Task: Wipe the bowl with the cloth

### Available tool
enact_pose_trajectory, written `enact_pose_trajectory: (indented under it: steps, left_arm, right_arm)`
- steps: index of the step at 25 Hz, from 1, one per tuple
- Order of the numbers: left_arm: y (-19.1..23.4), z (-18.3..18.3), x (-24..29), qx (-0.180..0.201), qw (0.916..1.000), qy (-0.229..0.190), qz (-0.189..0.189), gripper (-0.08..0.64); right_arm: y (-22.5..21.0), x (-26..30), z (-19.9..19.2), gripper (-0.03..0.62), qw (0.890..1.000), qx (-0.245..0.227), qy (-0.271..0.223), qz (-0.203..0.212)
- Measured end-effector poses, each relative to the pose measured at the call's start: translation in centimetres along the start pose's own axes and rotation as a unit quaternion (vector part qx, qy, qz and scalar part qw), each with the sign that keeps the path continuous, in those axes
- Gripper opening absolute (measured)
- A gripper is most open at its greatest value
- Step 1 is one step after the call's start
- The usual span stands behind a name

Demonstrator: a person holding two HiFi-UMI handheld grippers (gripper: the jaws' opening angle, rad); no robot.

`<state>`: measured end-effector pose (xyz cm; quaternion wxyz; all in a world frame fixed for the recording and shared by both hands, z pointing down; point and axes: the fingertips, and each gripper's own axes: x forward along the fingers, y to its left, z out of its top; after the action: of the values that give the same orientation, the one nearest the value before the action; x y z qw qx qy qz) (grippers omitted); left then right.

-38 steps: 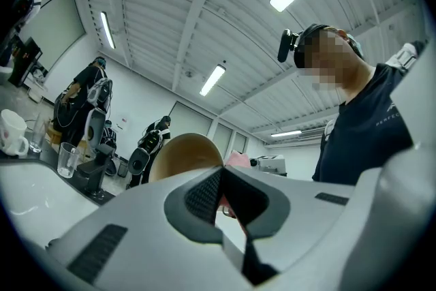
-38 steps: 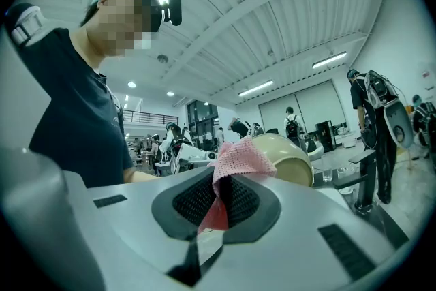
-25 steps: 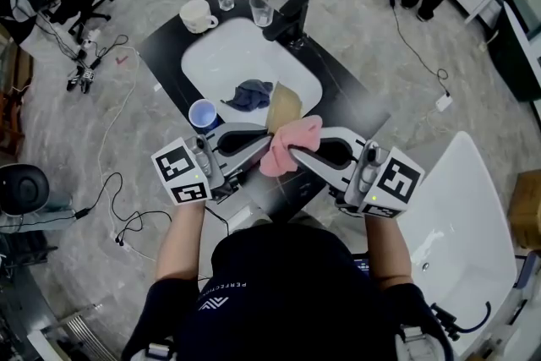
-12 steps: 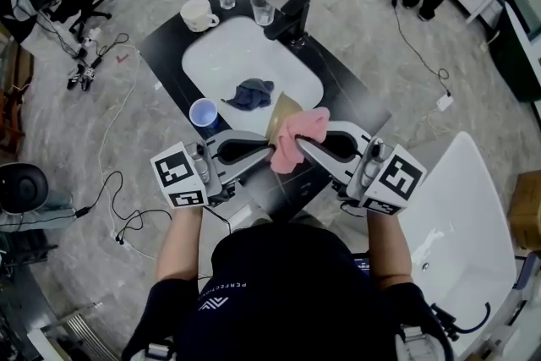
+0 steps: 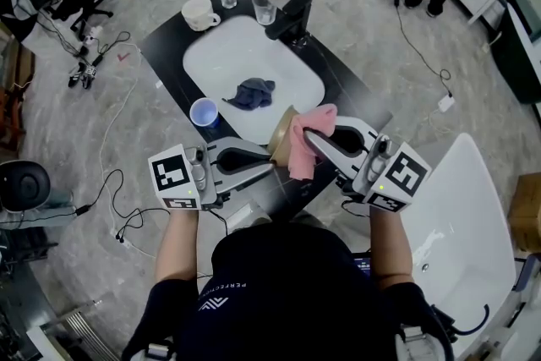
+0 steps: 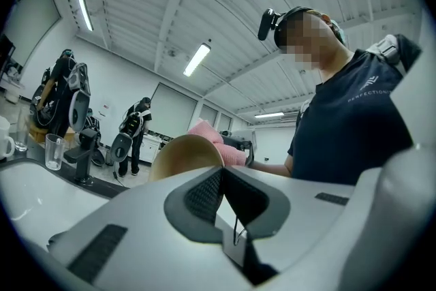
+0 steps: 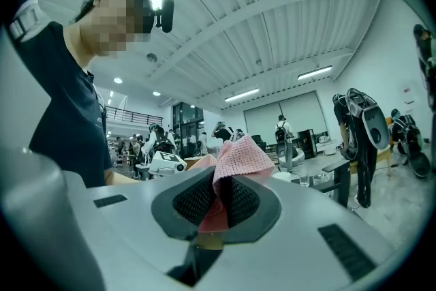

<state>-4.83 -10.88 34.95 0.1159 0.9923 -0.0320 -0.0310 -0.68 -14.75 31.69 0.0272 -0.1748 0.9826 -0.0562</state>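
Observation:
A tan bowl (image 5: 282,138) is held on edge in front of me, above the black counter's near edge. My left gripper (image 5: 270,151) is shut on its rim; in the left gripper view the bowl (image 6: 184,155) rises just beyond the closed jaws (image 6: 223,177). My right gripper (image 5: 309,136) is shut on a pink cloth (image 5: 304,150), which hangs against the bowl's right side. In the right gripper view the cloth (image 7: 240,155) bunches up out of the jaws (image 7: 219,197). The pink cloth (image 6: 218,141) also peeks over the bowl in the left gripper view.
A white sink (image 5: 221,55) set in the black counter holds a dark blue rag (image 5: 252,93). A blue cup (image 5: 203,112), a white mug (image 5: 198,13), two glasses (image 5: 262,10) and a black tap (image 5: 292,19) ring it. A white tub (image 5: 461,216) stands at the right.
Both grippers have shifted to the right with the bowl and the cloth. The pink cloth has slid from the bowl's front to its right side.

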Motion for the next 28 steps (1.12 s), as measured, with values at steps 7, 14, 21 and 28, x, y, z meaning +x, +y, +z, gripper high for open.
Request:
enact_pose_trajectory:
  steps: [7, 14, 21, 28]
  left_arm:
    - [-1.6, 1.1, 0.0, -0.005, 0.999, -0.017, -0.042, 0.014]
    - [-2.3, 1.4, 0.2, -0.009, 0.9977, -0.021, -0.064, 0.015]
    - [-3.2, 3.5, -0.5, -0.022, 0.9918, -0.084, -0.093, 0.014]
    - [-3.2, 6.0, -1.3, -0.025, 0.9832, -0.152, -0.099, 0.014]
  right_arm:
    - [-1.1, -1.0, 0.3, 0.043, 1.0, 0.013, -0.009, -0.014]
    - [-1.7, -1.3, -0.2, 0.043, 0.999, 0.035, -0.013, -0.017]
    - [-2.7, -2.2, -1.1, 0.042, 0.998, 0.042, -0.008, -0.043]
    - [-2.4, -1.7, -1.8, 0.043, 0.999, 0.03, 0.003, -0.044]
